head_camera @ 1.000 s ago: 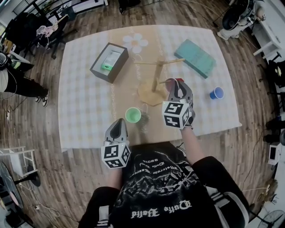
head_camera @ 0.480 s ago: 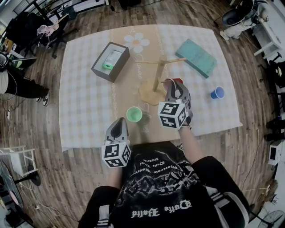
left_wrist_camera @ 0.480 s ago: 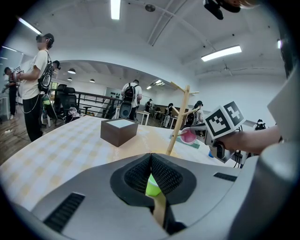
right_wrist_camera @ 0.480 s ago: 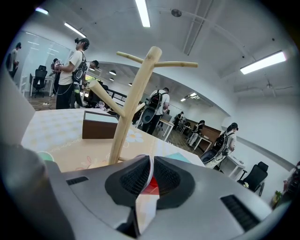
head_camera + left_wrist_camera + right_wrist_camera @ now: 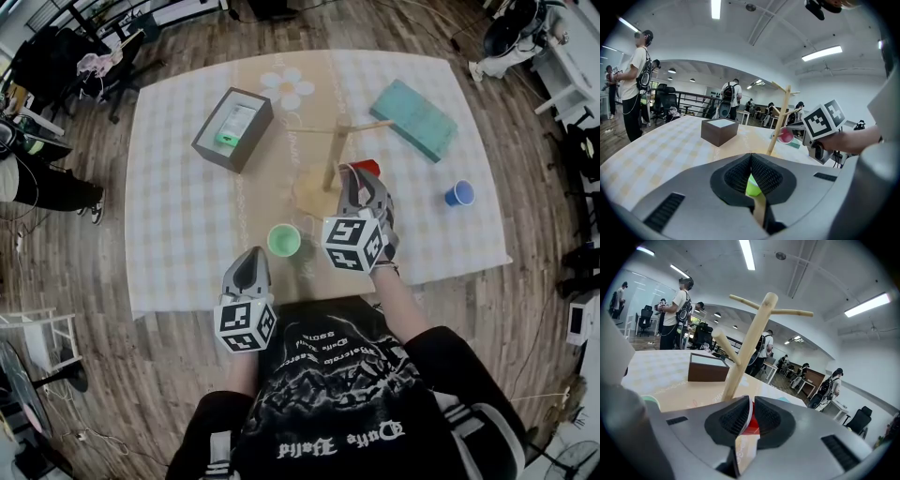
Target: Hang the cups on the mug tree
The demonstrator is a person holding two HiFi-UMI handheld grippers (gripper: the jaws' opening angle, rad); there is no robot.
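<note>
Three cups are counted on or over the worktop, which is covered by one checked cloth. One green cup stands upright near the front edge. One blue cup stands well apart at the right side. One red cup is held up just beside the trunk of the single wooden mug tree at the middle of the worktop. Whether it touches a peg cannot be told. Three pegs are seen on the tree in the right gripper view.

Two claws are in view. The right claw is closed on the red cup: the cup's thin wall is caught between the pads, which are set only narrowly apart. Its jaws have just been opening. The left claw is held low at the front edge of the worktop, fully closed with nothing in it. The green cup is seen beyond it, apart from its tips.

Two other things are laid on the cloth. One dark open box is placed at the far left and one flat teal box at the far right.
</note>
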